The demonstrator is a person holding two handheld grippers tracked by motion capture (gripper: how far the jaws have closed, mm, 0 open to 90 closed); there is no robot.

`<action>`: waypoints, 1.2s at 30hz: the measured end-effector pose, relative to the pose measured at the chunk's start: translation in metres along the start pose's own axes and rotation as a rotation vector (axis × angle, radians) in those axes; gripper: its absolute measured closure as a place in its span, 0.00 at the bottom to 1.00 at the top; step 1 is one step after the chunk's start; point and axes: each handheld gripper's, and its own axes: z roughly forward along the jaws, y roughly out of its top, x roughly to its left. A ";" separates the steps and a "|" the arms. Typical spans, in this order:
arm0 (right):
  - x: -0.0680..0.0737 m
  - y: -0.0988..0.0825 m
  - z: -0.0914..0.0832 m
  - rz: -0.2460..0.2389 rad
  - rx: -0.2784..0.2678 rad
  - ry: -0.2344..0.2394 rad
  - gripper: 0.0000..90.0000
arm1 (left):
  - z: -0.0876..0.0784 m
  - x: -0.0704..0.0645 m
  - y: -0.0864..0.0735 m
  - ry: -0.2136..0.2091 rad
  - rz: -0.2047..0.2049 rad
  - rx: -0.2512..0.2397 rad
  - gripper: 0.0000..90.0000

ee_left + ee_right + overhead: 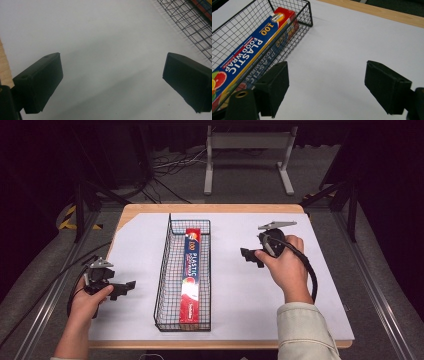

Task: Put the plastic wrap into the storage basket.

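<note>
A person seated at a wooden surface (210, 209) covered by a white sheet (230, 290) holds a pair of tongs in each hand; at centre stands a long black wire basket (165, 270), its length running away from the person, and inside it lies a box of plastic food wrap (191, 275), red and blue with fruit printed at its near end, resting along the basket's right-hand side; the left tongs (131, 285), gripped in the left hand (92, 297), sit low over the sheet to the left of the basket and point toward it, their jaws spread wide with nothing between them, as the left gripper view confirms, where the left tongs (112, 80) frame bare white sheet and a corner of the basket (192, 22) shows at upper right; the right tongs (245, 256), held in the right hand (285, 265) with a pale sleeve (305, 332) at the wrist, hover to the right of the basket and point toward it, near but apart from its wire wall; in the right gripper view the right tongs (325, 82) are likewise spread and empty, with the basket (308, 12) and the box (252, 47) lying at upper left, the words "100" and "Plastic Food Wrap" legible on its lid; a black cable (310, 275) loops back from the right tongs along the forearm.
</note>
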 end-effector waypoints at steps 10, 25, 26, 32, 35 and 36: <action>-0.022 -0.030 -0.003 -0.050 -0.049 0.046 0.21 | -0.004 0.003 -0.007 -0.012 -0.001 -0.014 0.04; -0.047 -0.069 0.003 -0.103 -0.068 0.057 0.18 | -0.002 0.004 -0.011 -0.066 0.055 -0.026 0.04; -0.049 -0.072 0.003 -0.100 -0.067 0.055 0.18 | -0.002 0.004 -0.012 -0.069 0.060 -0.028 0.04; -0.055 -0.084 0.004 -0.096 -0.079 0.064 0.18 | -0.002 0.003 -0.013 -0.094 0.077 -0.024 0.03; -0.058 -0.090 0.005 -0.096 -0.075 0.071 0.18 | 0.000 0.002 -0.015 -0.096 0.085 -0.023 0.04; -0.059 -0.092 0.006 -0.102 -0.066 0.075 0.18 | 0.000 0.002 -0.016 -0.097 0.088 -0.019 0.04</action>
